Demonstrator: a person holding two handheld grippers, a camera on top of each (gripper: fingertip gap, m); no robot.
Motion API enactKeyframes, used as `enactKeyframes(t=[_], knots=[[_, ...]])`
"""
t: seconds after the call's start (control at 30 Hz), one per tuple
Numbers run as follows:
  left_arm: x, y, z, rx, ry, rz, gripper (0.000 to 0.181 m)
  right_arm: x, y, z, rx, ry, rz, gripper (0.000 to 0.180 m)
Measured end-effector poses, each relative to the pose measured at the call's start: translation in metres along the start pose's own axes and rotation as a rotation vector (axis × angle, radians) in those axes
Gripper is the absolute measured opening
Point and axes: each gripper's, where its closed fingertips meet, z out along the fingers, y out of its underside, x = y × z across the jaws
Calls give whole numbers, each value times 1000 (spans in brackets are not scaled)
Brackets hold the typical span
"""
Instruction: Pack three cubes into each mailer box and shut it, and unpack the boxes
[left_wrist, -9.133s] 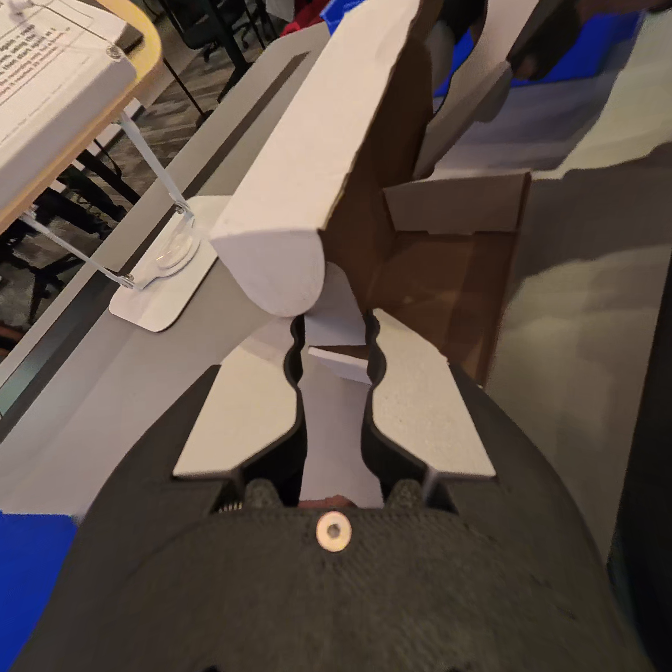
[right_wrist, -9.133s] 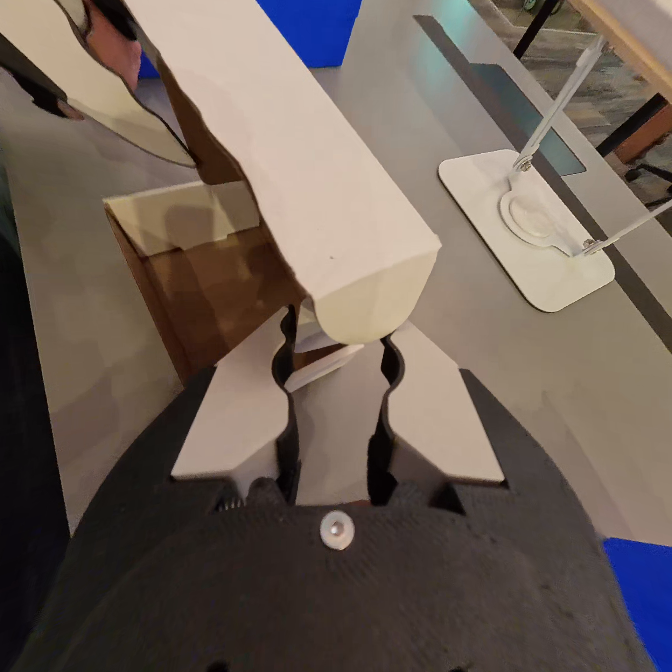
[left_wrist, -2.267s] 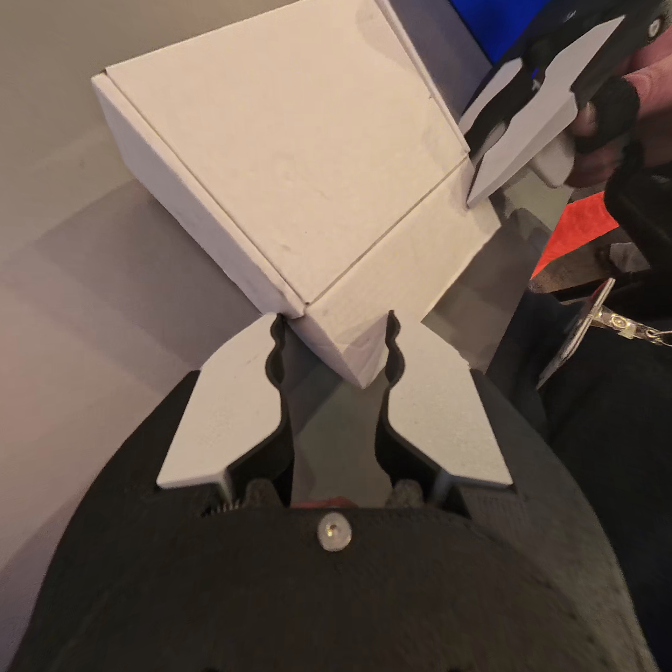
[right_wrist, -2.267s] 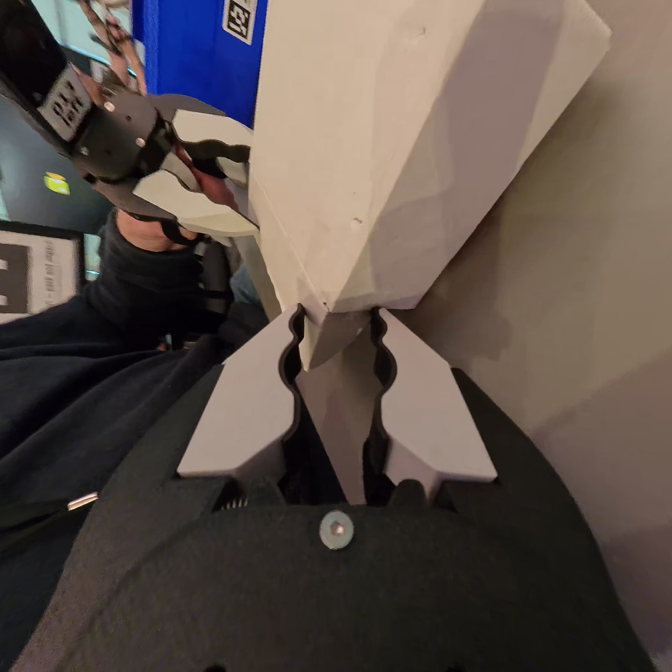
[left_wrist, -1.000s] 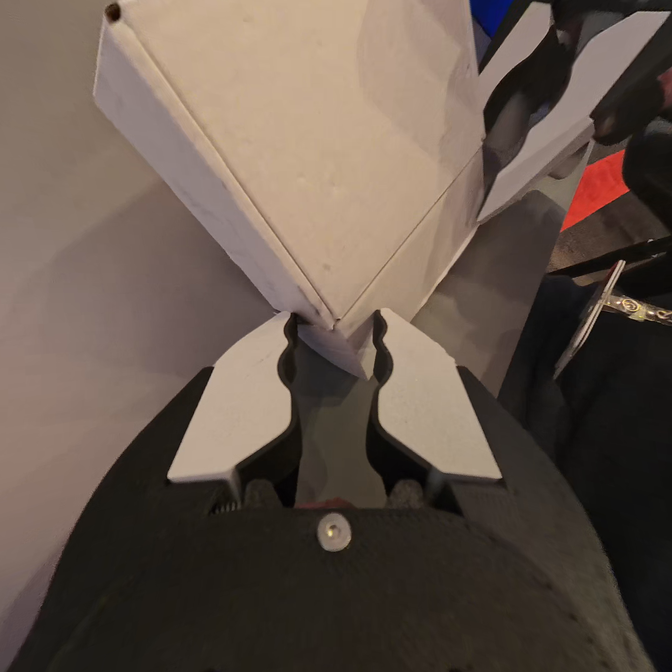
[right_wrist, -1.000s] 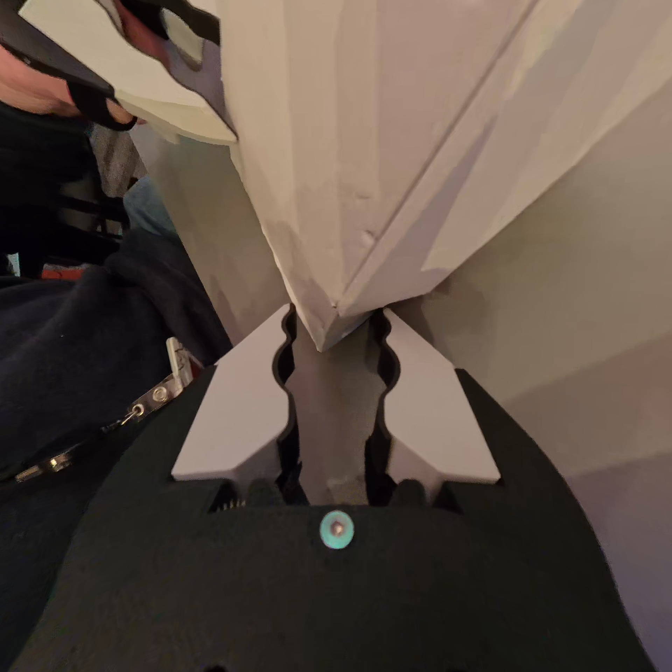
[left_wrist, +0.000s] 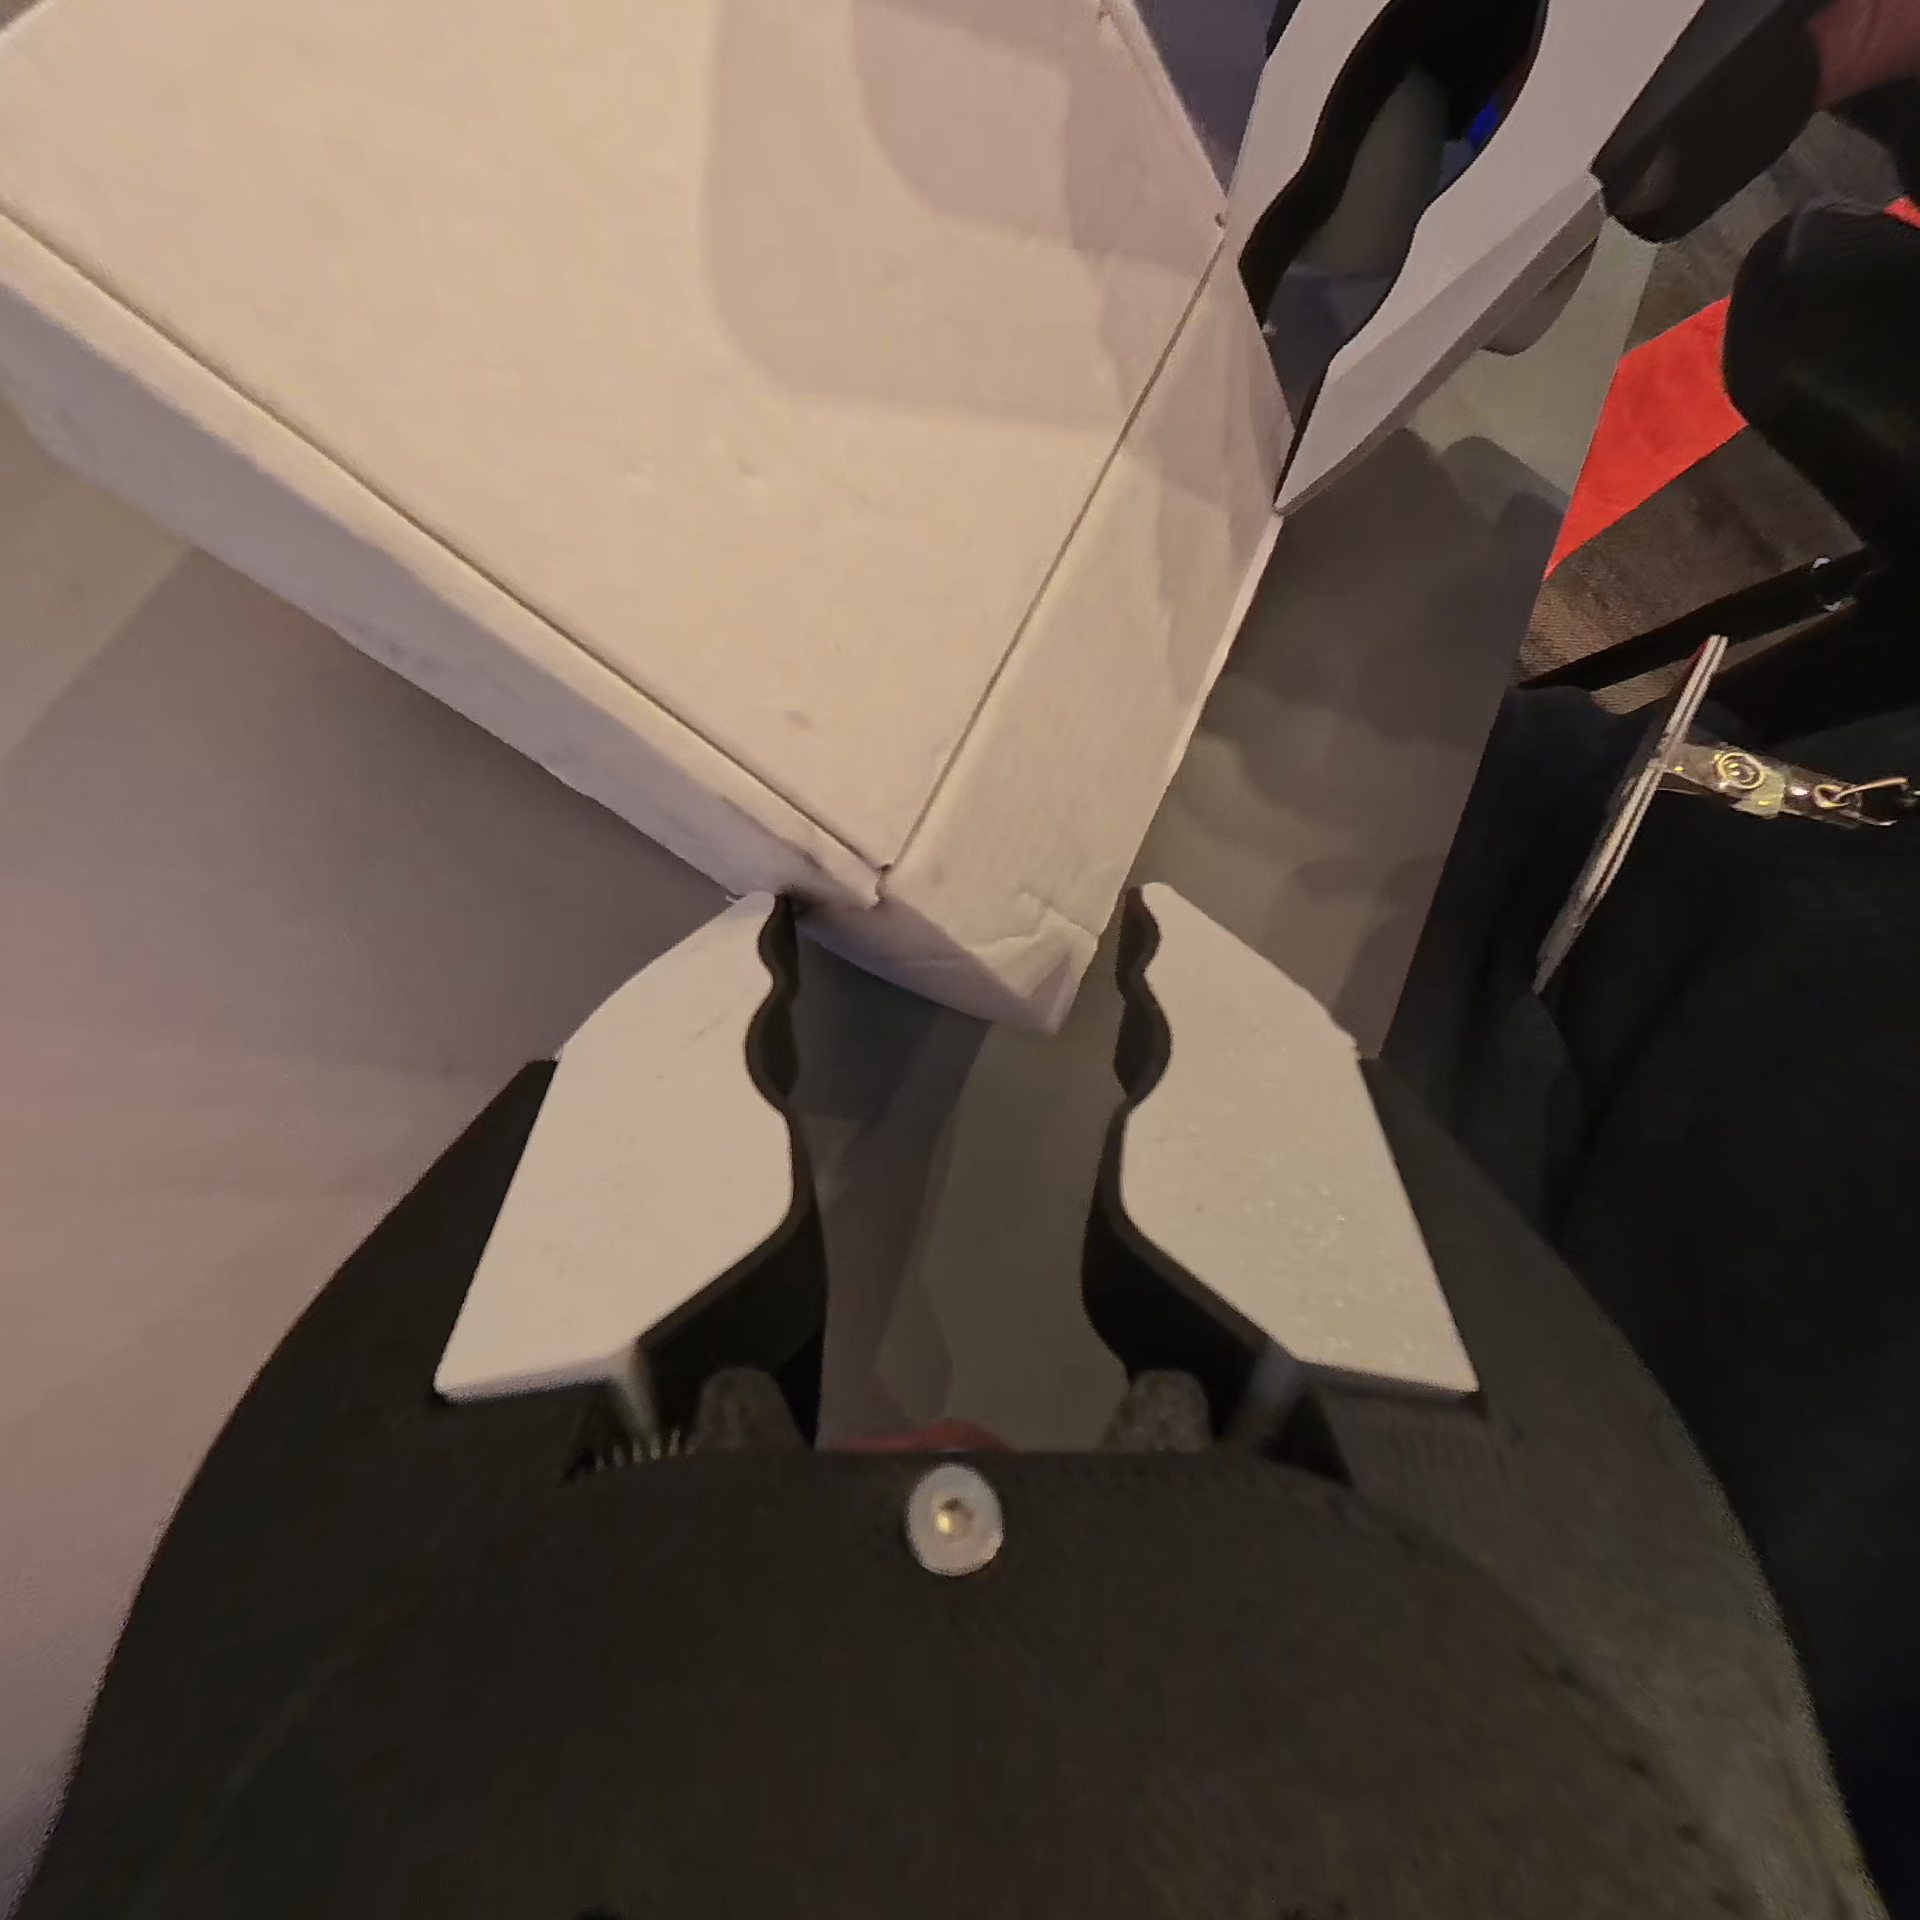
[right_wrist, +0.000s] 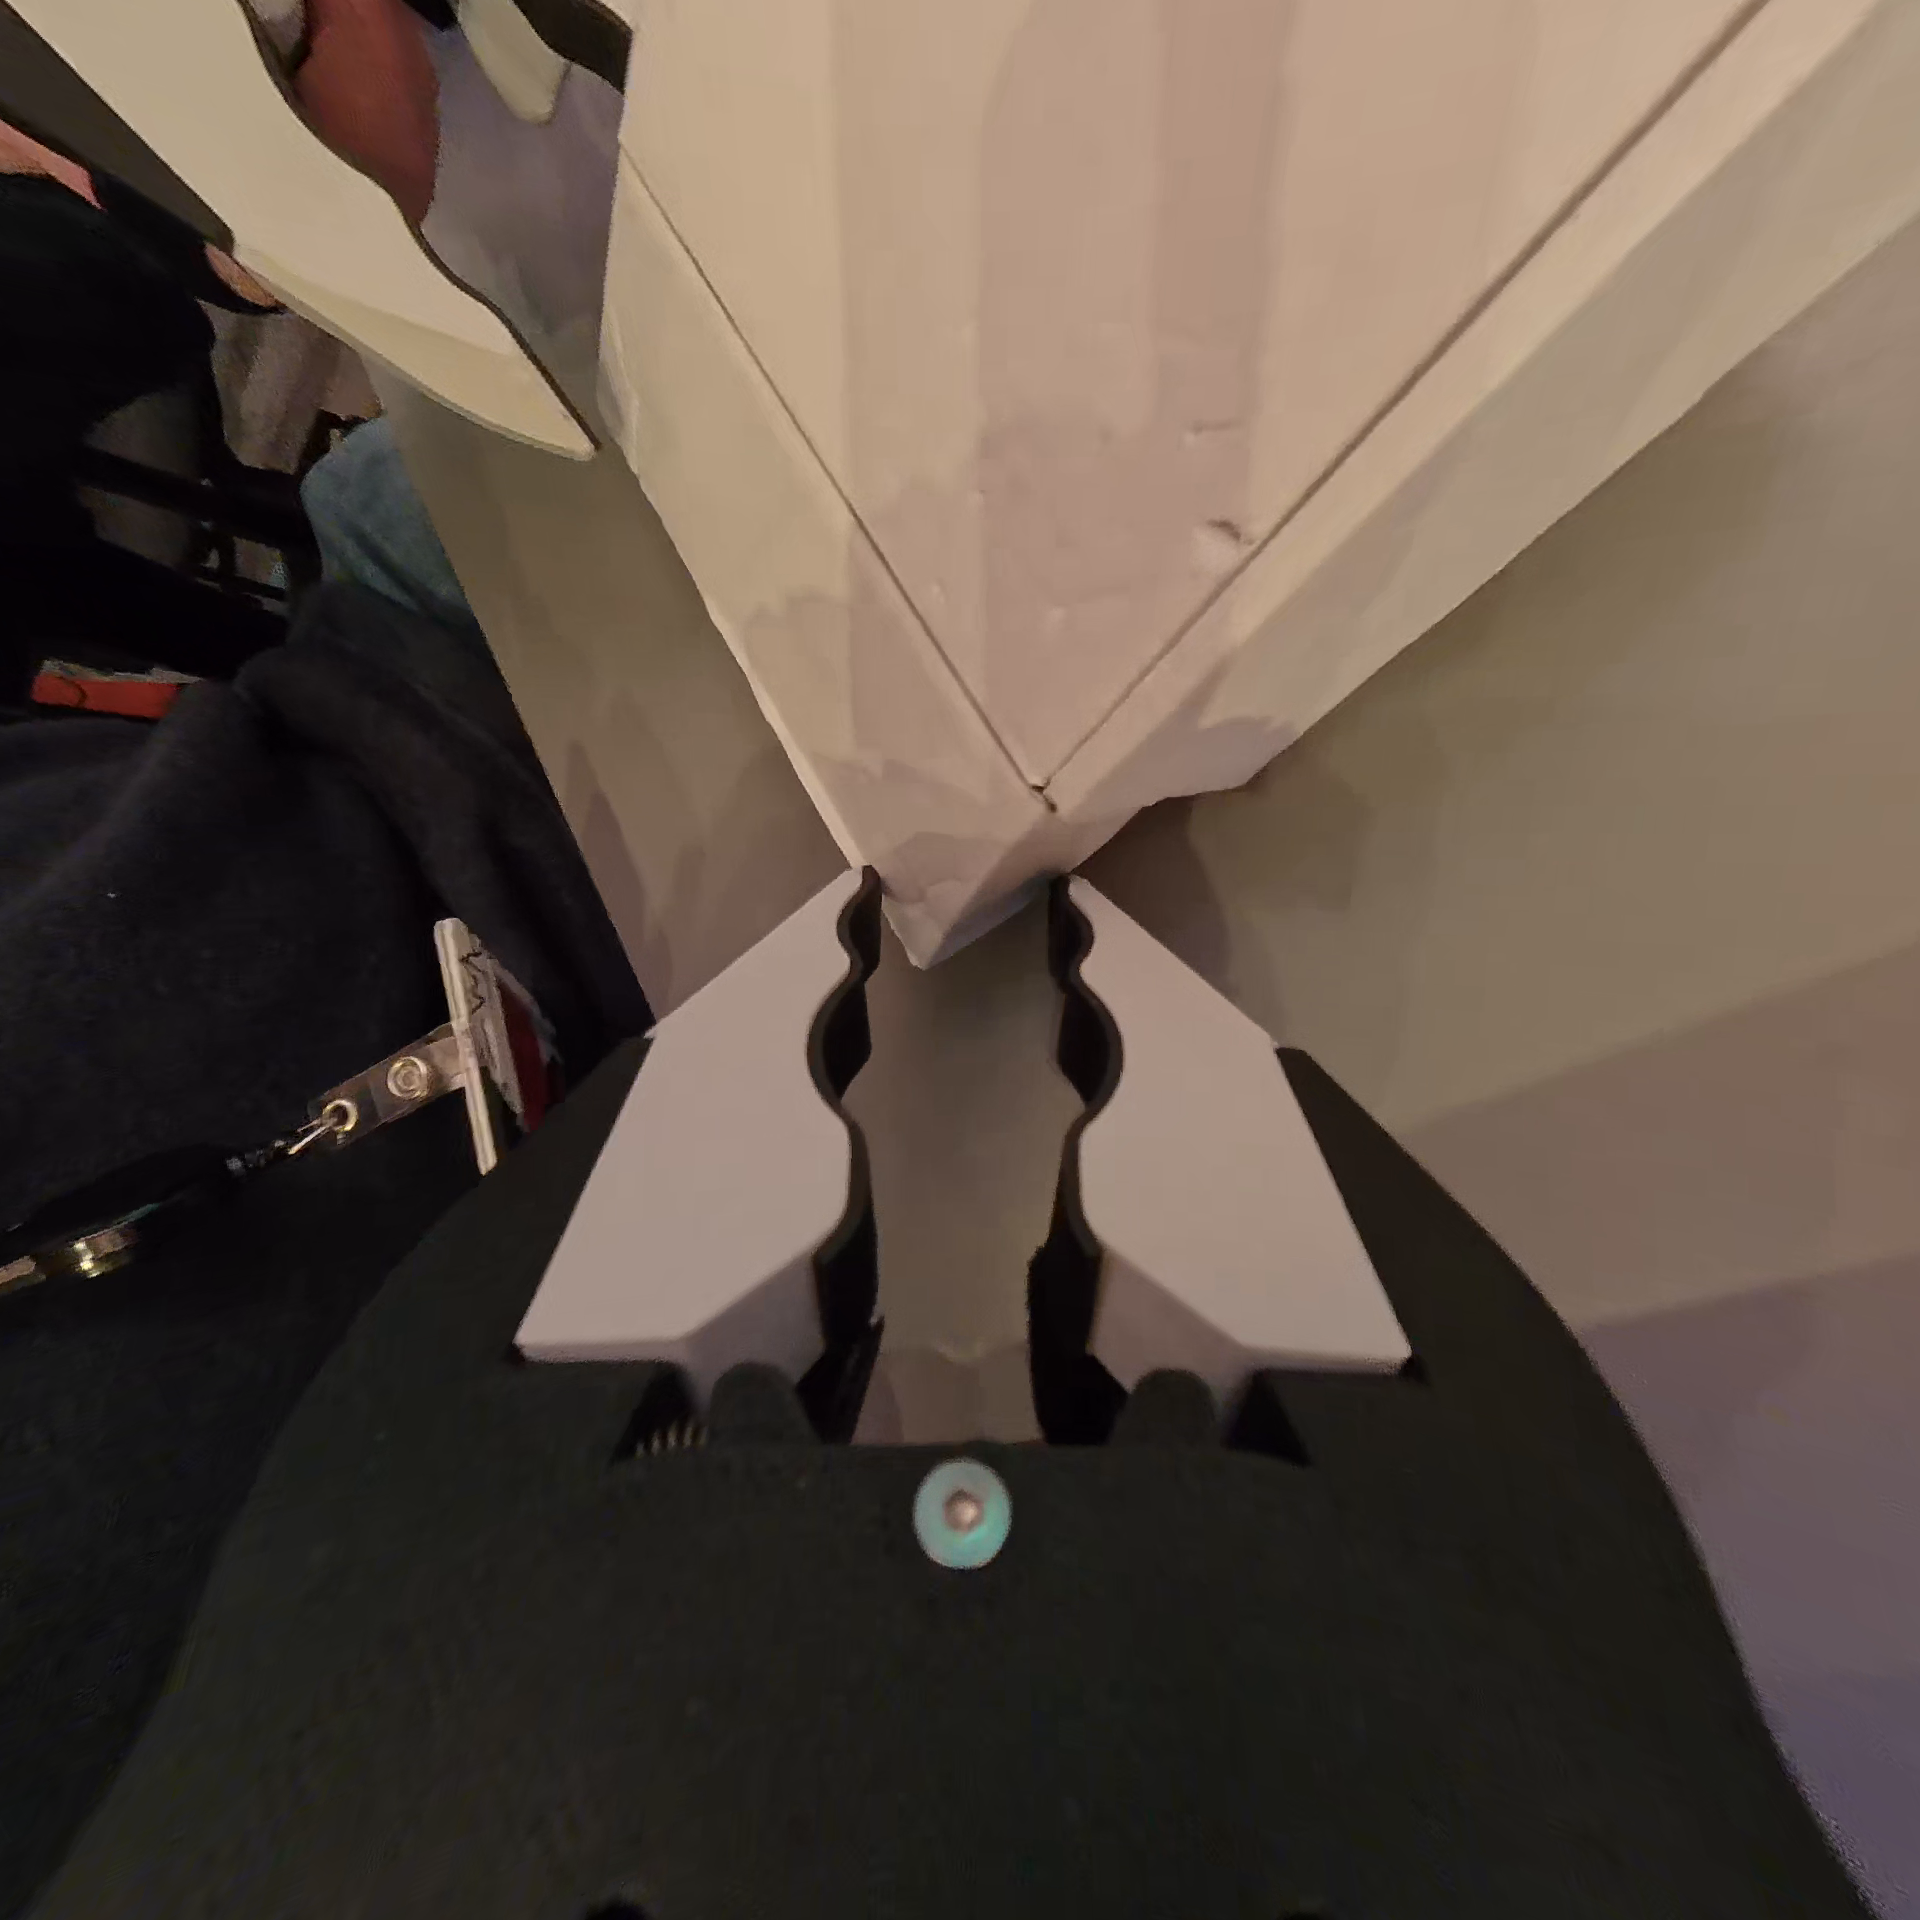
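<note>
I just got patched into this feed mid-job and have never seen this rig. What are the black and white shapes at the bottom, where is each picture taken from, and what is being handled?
There is no robot arm here. A person holds a hand-held two-finger gripper in each hand, and a camera on each one looks forward along its fingers. The black body and two white fingers at the bottom of each picture are that camera's own tool.

In the left wrist view, the left gripper is open around one corner of a closed white mailer box; only one fingertip seems to touch it. The other tool at upper right is the right gripper.

In the right wrist view, the right gripper has another corner of the same box between its fingertips, which stand close on either side. Whether they grip it is not clear.

The box sits over a plain grey table. Dark clothing and a badge clip are the person's.
</note>
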Motion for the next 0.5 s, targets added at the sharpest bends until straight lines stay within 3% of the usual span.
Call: enactKeyframes(t=[0.37, 0.5], knots=[[3, 3, -5, 73, -24, -83, 56, 1, -10, -10, 62, 21, 11, 33], [6, 7, -9, 78, -39, -69, 63, 0, -17, -11, 107, -11, 15, 36]])
